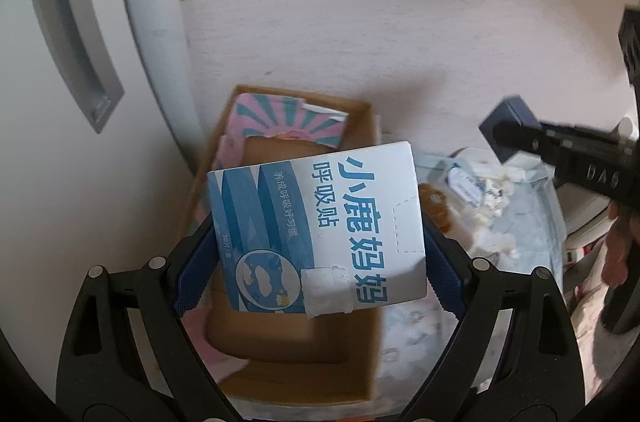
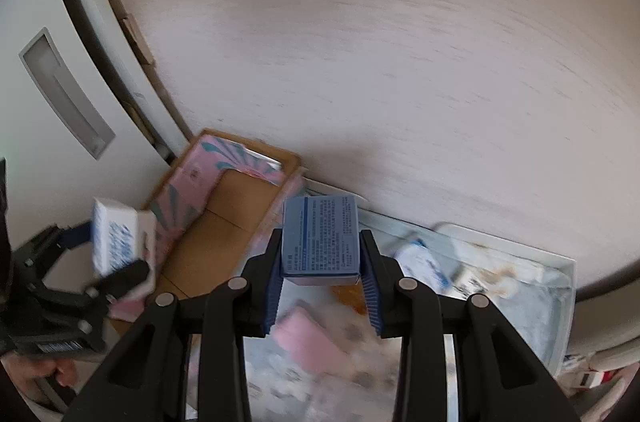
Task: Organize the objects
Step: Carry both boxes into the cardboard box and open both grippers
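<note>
So a blue box covered in small print is clamped between the blue pads of the right gripper, dead centre. Off around 8 o'clock a cardboard box is seen lying open, lined along its walls with a pink and teal patterned pack. At 9 o'clock the left gripper is closed around a white box with blue lettering. A clear tray of blurry small stuff is spread from 6 to 4 o'clock, pink packet included. A white door with a recessed handle is spotted at 10 o'clock.
</note>
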A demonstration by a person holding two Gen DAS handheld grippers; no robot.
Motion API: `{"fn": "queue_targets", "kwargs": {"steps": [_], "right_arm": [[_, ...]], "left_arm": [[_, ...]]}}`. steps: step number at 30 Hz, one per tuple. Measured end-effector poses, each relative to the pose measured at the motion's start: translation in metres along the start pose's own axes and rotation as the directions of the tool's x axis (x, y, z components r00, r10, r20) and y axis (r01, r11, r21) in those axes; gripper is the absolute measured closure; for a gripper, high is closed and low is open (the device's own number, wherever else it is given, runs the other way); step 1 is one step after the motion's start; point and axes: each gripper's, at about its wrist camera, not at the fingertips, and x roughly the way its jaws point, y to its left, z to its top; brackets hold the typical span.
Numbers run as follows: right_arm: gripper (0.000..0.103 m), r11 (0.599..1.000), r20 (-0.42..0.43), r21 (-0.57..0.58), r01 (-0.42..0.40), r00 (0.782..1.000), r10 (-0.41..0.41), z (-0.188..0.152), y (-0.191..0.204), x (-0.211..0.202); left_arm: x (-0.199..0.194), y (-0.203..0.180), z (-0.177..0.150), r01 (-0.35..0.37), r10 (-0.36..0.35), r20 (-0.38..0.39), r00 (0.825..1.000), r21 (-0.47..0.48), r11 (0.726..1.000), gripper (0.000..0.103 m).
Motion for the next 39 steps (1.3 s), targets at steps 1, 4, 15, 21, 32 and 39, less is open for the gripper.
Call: {"fn": "queue_targets", "kwargs": {"steps": [1,4,15,21,32,39], "right_arm": [[0.071,1.000,-0.002,-0.007,-0.001,1.000,0.001,0.004,0.006,0.002],[0.071,0.999,-0.019,-0.040,-0.014,1.000,0.013,0.015,0.029,0.018],[0.071,0.994,-0.142,-0.082,-0.068,0.988,0.055,0.015,0.070,0.096],[0.071,0.993,-0.219,-0.069,-0.094,0.973,0.077,0.000,0.075,0.134],[0.071,0.989,-0.227,-0.076,-0.130,0.968,0.110,0.001,0.081,0.142],[0.042,0.987,-0.241,-0.080,-0.140,0.963,0.117,0.008,0.087,0.143]], "left_arm": [[0.001,0.002,0.000,-0.004,0.004,-0.004,1.000,0.004,1.000,0.014],[0.009,0.012,-0.001,-0.017,0.017,-0.028,0.999,0.023,1.000,0.014],[0.058,0.013,-0.034,-0.039,0.059,-0.147,0.987,0.139,0.990,0.014],[0.087,0.023,-0.054,-0.023,0.052,-0.214,0.975,0.132,0.991,0.014],[0.090,0.017,-0.062,-0.051,0.095,-0.211,0.973,0.203,0.978,0.014],[0.080,0.013,-0.052,-0.035,0.073,-0.176,0.982,0.206,0.978,0.000]]}}
